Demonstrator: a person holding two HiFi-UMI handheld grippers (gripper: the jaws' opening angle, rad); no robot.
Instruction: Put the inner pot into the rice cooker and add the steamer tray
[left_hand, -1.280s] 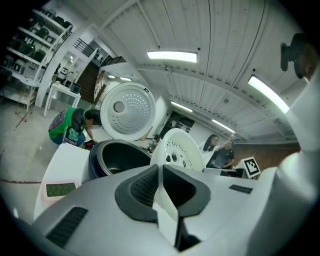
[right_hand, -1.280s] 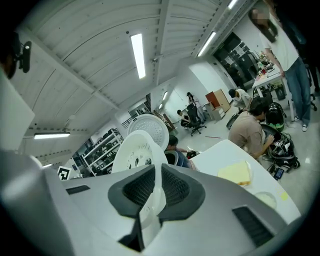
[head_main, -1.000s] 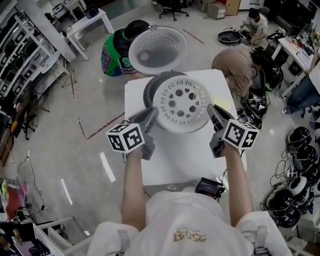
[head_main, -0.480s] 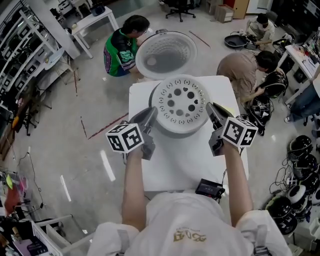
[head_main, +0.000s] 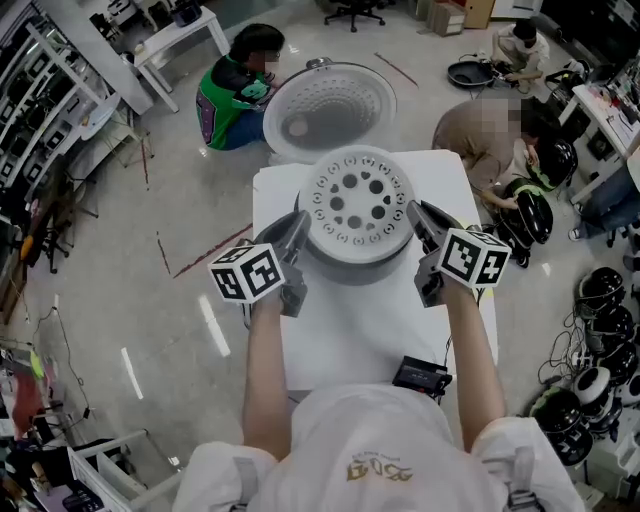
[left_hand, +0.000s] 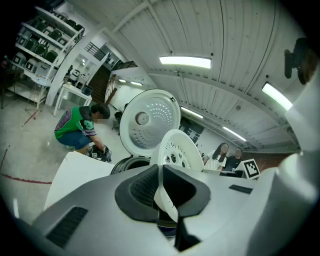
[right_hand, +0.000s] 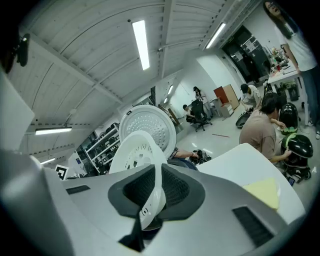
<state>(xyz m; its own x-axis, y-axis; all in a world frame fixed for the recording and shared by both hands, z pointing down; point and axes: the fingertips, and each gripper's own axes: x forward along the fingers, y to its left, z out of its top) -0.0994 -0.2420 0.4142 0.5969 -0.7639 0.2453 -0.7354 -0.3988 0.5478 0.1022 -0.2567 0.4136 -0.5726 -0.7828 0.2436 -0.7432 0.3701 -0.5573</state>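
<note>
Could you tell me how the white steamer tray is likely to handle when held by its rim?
The steamer tray is probably stiff: pinched at opposite rim edges by the left gripper and right gripper, it shows no sag. Its thin, perforated build suggests it is light. The smooth rim might slip if either grip loosens.

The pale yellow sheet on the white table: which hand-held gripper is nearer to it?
Right. The right hand-held gripper holds the rim of the white perforated steamer tray beside the pale yellow sheet; the left hand-held gripper holds the far rim, across the tray.
</note>
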